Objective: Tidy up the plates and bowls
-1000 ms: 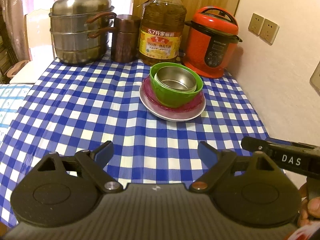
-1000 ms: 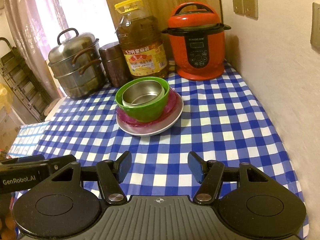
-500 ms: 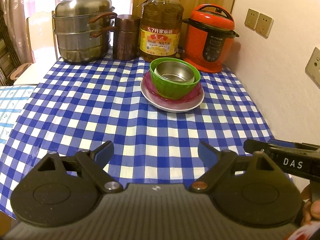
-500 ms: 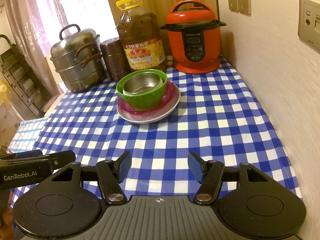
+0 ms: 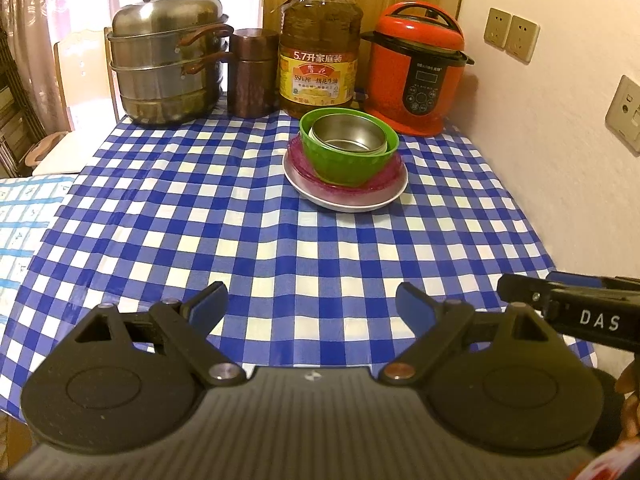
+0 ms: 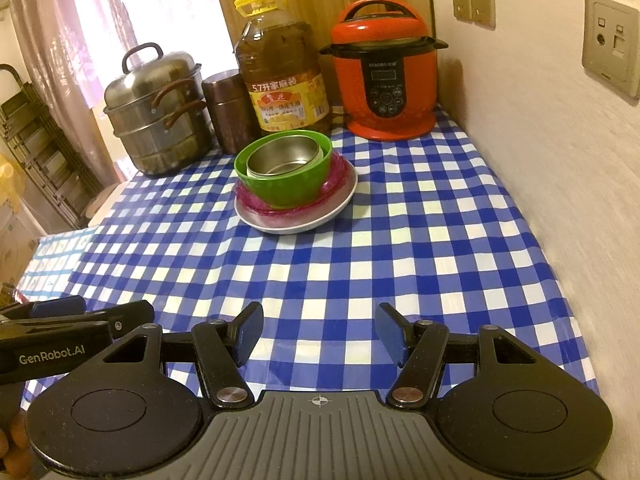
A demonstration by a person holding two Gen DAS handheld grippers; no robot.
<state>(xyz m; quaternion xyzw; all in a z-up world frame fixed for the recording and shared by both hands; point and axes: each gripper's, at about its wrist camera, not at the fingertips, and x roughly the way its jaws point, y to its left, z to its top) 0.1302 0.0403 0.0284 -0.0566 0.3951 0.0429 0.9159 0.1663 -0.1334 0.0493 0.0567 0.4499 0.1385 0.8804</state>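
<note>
We find the dishes gathered in one nested stack toward the far side of the table, which is covered in a blue-and-white checked cloth. At the bottom sits a grey plate; on it rests a pink plate, in that stands a green bowl, and inside the green bowl sits a steel bowl, slightly off centre toward the far rim. The stack stands upright and nothing touches it. Behind it, along the back edge, we note a lidded steel steamer pot, a copper-coloured canister, a large oil bottle with a yellow cap, and a red pressure cooker; the oil bottle stands just behind the stack, whether touching it we cannot tell. The left gripper is held over the near edge of the table, well apart from the stack, its jaws spread wide with only cloth showing between them. The right gripper is likewise over the near edge, jaws parted and grasping nothing. Each gripper appears at the margin of the other's view, side by side and apart. A pale wall with sockets runs along the right of the table.
</note>
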